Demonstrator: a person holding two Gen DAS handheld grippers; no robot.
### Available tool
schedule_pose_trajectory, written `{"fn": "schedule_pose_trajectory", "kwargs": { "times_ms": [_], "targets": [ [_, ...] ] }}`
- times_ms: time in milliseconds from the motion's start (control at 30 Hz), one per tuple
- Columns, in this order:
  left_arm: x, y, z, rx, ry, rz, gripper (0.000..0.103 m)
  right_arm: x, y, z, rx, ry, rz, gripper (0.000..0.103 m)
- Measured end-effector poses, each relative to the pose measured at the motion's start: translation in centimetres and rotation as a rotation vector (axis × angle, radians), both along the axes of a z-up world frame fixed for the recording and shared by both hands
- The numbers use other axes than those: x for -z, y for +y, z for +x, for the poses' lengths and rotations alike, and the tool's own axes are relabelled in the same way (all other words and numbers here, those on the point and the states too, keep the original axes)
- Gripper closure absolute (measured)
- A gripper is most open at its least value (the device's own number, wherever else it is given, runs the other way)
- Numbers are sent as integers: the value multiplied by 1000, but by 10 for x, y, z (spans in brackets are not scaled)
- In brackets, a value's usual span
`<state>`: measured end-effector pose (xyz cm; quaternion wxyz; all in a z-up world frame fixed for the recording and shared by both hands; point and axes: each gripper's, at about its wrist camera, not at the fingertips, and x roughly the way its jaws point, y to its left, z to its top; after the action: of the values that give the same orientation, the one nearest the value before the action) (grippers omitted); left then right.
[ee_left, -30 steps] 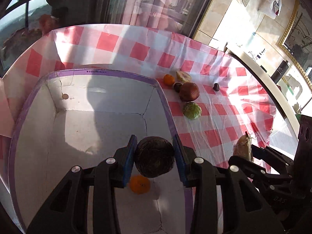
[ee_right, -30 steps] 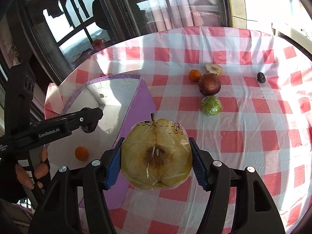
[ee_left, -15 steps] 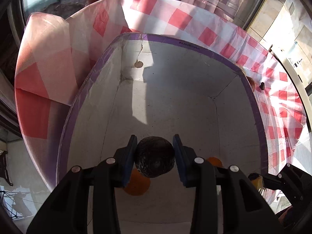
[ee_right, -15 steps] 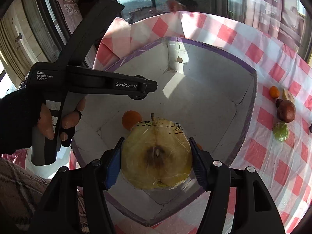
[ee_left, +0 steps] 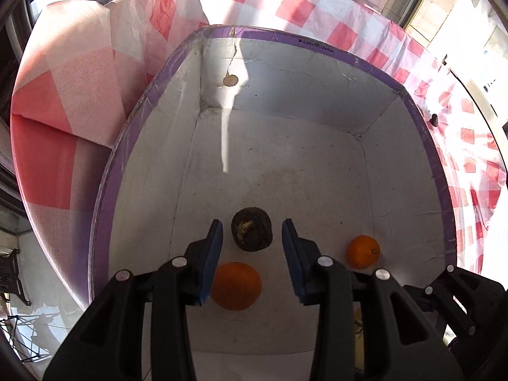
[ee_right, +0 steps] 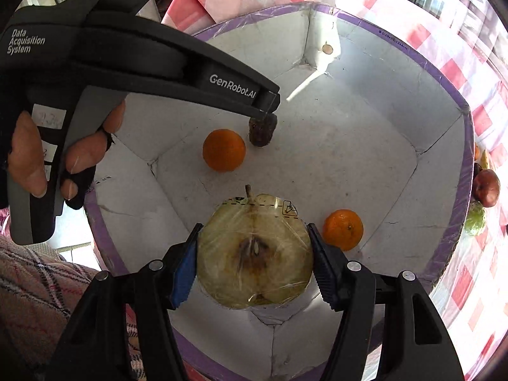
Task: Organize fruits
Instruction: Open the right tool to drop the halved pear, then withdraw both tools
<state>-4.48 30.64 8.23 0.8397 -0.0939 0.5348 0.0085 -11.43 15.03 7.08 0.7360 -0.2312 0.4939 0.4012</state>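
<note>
Left wrist view: left gripper (ee_left: pixel 252 238) spread wide above the floor of the white box (ee_left: pixel 317 101) with the purple rim, blue pads (ee_left: pixel 212 254) clear of everything. Dark wrinkled fruit (ee_left: pixel 251 233) lying on the box floor between the two fingers, touching neither pad. Large orange (ee_left: pixel 235 285) nearer, just below the left pad, close to the dark fruit. Small orange (ee_left: pixel 363 251) off to the right, close to the right wall. Small round brown mark (ee_left: pixel 230 79) on the far wall beside a crack. Red-and-white checked cloth (ee_left: pixel 79 95) bunched up around the box on the left and far sides. Part of the right gripper (ee_left: pixel 451 292) visible at the lower right corner.

Right wrist view: right gripper (ee_right: pixel 254 260) clamped on a halved pear wrapped in clear film (ee_right: pixel 254 254), cut face toward the camera, stem pointing far, held above the near part of the box (ee_right: pixel 428 73). Small orange (ee_right: pixel 343 229) just right of the pear, on the floor. Large orange (ee_right: pixel 224 150) farther left, with the dark fruit (ee_right: pixel 262 133) just beside it on its right. Left gripper (ee_right: pixel 268 108) reaching in from the upper left, tip right over the dark fruit, held by a hand (ee_right: pixel 63 152) in a fingerless glove. Reddish-brown fruit (ee_right: pixel 486 187) and green fruit (ee_right: pixel 476 219) outside the box on the checked cloth (ee_right: pixel 470 285), far right.
</note>
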Motion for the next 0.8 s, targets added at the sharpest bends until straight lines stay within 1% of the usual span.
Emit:
{"fn": "schedule_pose_trajectory", "kwargs": {
  "times_ms": [100, 167, 233, 300, 667, 800],
  "targets": [
    [0, 1, 1, -10, 3, -7, 57, 0, 0, -1, 6, 1, 4, 41],
    [1, 4, 1, -26, 6, -14, 46, 0, 0, 1, 14, 1, 3, 41],
    [1, 6, 0, -31, 10, -25, 46, 0, -1, 0, 15, -2, 5, 40],
    [2, 5, 0, -24, 9, -22, 42, 1, -1, -1, 17, -2, 6, 40],
    [5, 2, -2, -21, 18, 6, 41, -2, -9, -1, 3, 3, 47, 35],
    [6, 1, -2, -35, 25, 26, 39, -8, -11, 0, -11, 11, 98, 36]
  ]
}}
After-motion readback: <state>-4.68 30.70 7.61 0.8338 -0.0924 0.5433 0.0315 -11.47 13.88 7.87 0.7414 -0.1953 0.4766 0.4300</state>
